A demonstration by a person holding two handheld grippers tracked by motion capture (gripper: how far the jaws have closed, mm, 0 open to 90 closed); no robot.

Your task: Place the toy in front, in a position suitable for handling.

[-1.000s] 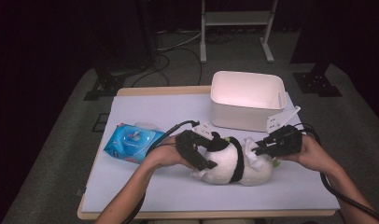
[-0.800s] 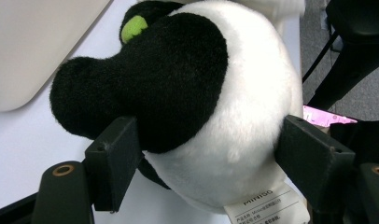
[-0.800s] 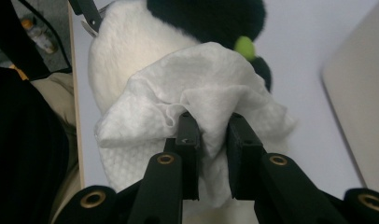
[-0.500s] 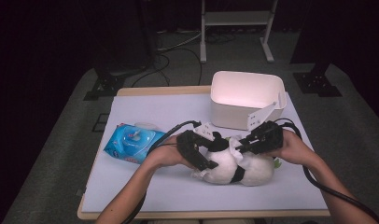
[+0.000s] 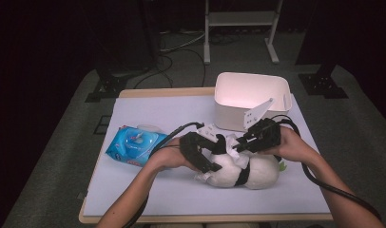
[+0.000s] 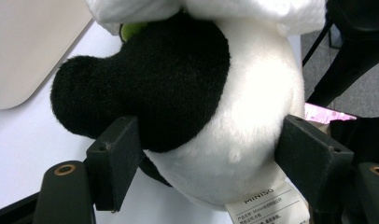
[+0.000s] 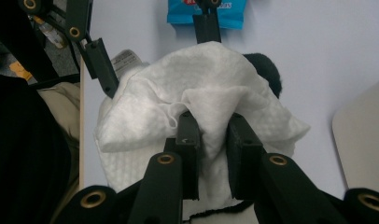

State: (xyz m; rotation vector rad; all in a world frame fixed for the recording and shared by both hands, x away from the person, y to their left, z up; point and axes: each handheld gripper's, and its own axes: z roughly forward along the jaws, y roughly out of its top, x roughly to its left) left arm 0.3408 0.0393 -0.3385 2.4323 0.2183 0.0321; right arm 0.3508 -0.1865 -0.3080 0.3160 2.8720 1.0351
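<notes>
A black-and-white plush panda [image 5: 260, 173] lies on its side near the front of the table. My left gripper [image 5: 212, 156] is shut on one end of it; in the left gripper view [image 6: 208, 140] both pads press into the plush [image 6: 243, 116], above a sewn-in label [image 6: 267, 205]. My right gripper [image 5: 239, 146] hovers over the toy's middle, shut on a crumpled white wipe [image 7: 201, 79]. The wipe drapes over the panda, and the right gripper [image 7: 213, 128] pinches a fold of it.
A blue pack of wipes [image 5: 136, 145] lies left of the toy. A white plastic bin [image 5: 229, 116] stands at the back right, close behind my right gripper. The pale mat [image 5: 172, 109] runs to the wooden table edge [image 5: 200, 218]. Cables trail from both grippers.
My right gripper has moved left with the wipe, from the panda's right end to its middle, closer to the left gripper. The left gripper and the toy have stayed put.
</notes>
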